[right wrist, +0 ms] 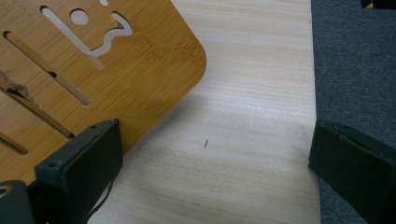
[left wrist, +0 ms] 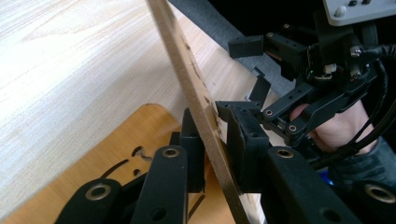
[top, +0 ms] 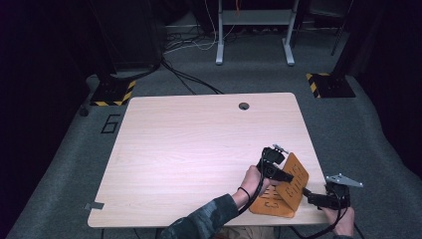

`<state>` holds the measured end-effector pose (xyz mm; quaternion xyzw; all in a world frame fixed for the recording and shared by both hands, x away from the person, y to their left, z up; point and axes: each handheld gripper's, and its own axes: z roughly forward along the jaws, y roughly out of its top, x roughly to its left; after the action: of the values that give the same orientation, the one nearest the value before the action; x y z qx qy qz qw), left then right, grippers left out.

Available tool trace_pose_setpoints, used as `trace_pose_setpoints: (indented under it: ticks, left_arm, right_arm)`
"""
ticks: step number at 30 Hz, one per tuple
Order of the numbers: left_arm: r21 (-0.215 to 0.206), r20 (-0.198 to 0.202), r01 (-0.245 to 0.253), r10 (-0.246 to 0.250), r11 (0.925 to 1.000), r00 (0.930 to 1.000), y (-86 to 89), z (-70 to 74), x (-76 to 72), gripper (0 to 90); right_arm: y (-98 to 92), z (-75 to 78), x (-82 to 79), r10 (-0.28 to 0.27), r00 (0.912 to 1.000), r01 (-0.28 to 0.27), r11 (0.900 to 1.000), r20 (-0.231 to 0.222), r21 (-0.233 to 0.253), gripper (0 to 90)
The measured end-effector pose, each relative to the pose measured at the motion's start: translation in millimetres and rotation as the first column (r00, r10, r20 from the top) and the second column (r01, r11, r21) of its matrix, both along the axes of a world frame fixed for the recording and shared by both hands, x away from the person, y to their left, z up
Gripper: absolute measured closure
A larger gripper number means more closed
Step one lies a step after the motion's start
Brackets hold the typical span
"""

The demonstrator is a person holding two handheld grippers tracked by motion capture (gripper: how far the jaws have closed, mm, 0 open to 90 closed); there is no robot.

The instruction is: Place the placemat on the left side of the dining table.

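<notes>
Left tongs (left wrist: 212,154) clamping raised bamboo panel (left wrist: 187,74) edge

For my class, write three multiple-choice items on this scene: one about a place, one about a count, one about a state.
1. Where on the pale wooden table do the orange-brown bamboo panels with cut-out slots lie?
A. far left corner
B. centre
C. near right corner

2. How many bamboo panels are there?
A. one
B. two
C. four

3. How do the right tongs stand?
A. open, holding nothing
B. shut on a panel
C. shut on a cable

Answers:
1 C: the high view shows the panels near the table's near right corner.
2 B: a flat panel lies on the table, and a tilted panel rises from it.
3 A: bare table shows between their jaws, while the left tongs clamp the tilted panel's edge.
</notes>
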<state>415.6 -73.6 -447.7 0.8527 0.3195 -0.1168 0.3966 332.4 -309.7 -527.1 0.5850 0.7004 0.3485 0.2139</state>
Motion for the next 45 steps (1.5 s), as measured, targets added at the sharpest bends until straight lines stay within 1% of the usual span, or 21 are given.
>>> trace_pose_setpoints:
  ticks: [3,5,8,12,14,18,21,23,25,31,33,36,40,41,44,45]
  left_arm:
    - [-0.02,-0.018,-0.01,0.01,0.9997,0.9998,2.9,0.7,1.7,79.5]
    - [-0.042,-0.031,-0.018,0.017,0.999,0.9994,4.2,0.9,2.4,81.1]
    - [-0.057,-0.035,-0.018,0.016,0.9982,0.9993,5.5,2.5,2.6,82.9]
    - [-0.077,-0.03,-0.015,0.013,0.9969,0.9995,6.5,6.5,1.8,85.6]
    - [-0.078,-0.01,-0.016,0.016,0.9968,0.9998,6.7,9.4,0.8,86.0]
    - [-0.09,0.006,-0.021,0.022,0.9957,0.9997,9.2,14.7,1.3,86.1]
    - [-0.12,-0.009,-0.02,0.019,0.9925,0.9998,12.8,17.9,3.3,86.1]
    - [-0.121,0.011,-0.024,0.025,0.9924,0.9996,14.8,21.9,2.6,86.1]
    - [-0.127,0.016,-0.021,0.023,0.9916,0.9996,17.4,24.6,2.7,86.1]
    - [-0.144,0.025,-0.028,0.032,0.9892,0.9992,28.8,31.5,5.7,86.0]
    - [-0.147,0.034,-0.039,0.044,0.9884,0.9985,33.8,33.3,6.8,86.0]
    - [-0.151,0.034,-0.053,0.059,0.9871,0.9977,42.7,35.0,10.1,86.0]
    - [-0.157,0.036,-0.086,0.093,0.9838,0.9951,57.8,37.6,17.3,86.0]
    - [-0.152,0.041,-0.09,0.098,0.9842,0.9944,62.9,38.8,19.9,86.0]
    - [-0.155,0.044,-0.111,0.119,0.9817,0.992,73.1,40.9,24.2,86.0]
    - [-0.159,0.041,-0.125,0.133,0.9793,0.9902,77.2,41.8,25.3,86.0]
  right_arm:
    - [-1.0,0.3,-1.0,0.006,0.9999,-0.007,1.0,0.01,0.007,2.5]
    - [-0.9,0.4,-1.7,0.009,0.9998,-0.01,1.0,0.02,0.008,2.5]
    - [-1.9,0.7,-3.0,0.012,0.9995,-0.013,1.0,0.028,0.023,2.4]
    - [-4.8,0.7,-4.7,0.026,0.9984,-0.028,0.999,0.051,0.046,2.2]
    - [-4.9,0.7,-5.4,0.029,0.998,-0.031,0.998,0.056,0.046,2.4]
    - [-3.6,0.6,-4.7,0.03,0.9983,-0.032,0.999,0.05,0.034,2.1]
    - [-1.6,0.4,-3.8,0.021,0.999,-0.022,1.0,0.038,0.017,2.2]
    - [1.9,0.1,-2.3,0.026,0.9992,-0.026,1.0,0.03,-0.019,2.0]
    - [5.3,-0.2,-1.1,0.025,0.9995,-0.024,0.998,0.018,-0.05,1.6]
    - [9.6,-1.7,1.3,0.017,0.9999,-0.017,0.995,-0.005,-0.098,0.0]
    - [11.3,-2.3,2.2,0.015,0.9998,-0.017,0.993,-0.015,-0.115,0.0]
    - [11.2,-2.7,2.1,0.015,0.9998,-0.016,0.994,-0.011,-0.111,0.0]
    - [11.4,-3.2,1.3,0.013,0.9999,-0.013,0.994,-0.007,-0.108,0.0]
    - [11.3,-3.2,1.5,0.014,0.9999,-0.014,0.994,-0.006,-0.109,0.0]
    - [11.4,-3.2,1.7,0.015,0.9999,-0.015,0.994,-0.006,-0.109,0.0]
    - [11.4,-3.2,1.8,0.015,0.9999,-0.016,0.994,-0.006,-0.11,0.0]
